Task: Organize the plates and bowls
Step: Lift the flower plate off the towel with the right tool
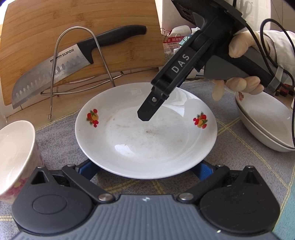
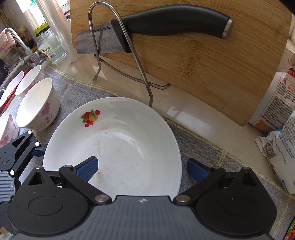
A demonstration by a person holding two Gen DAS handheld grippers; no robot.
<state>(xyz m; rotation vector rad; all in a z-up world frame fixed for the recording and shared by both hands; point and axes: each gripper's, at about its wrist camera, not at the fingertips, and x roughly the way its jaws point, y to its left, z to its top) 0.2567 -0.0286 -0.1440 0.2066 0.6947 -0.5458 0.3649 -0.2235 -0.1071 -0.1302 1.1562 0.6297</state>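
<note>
Kitchen counter w/ grey mat [image 2: 202, 147]: fruit-print plate [image 1: 147, 136] lies flat, centre. Left gripper [image 1: 145, 170] and right gripper [image 2: 142, 169] both spread wide, straddling its rim, holding nothing. Best pinch rim squarely, lift level.

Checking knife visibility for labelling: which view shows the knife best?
Left wrist: the knife shows whole, blade and handle, leaning against the cutting board. Right wrist shows its handle fully, but the blade is cropped by the rack wire.
</note>
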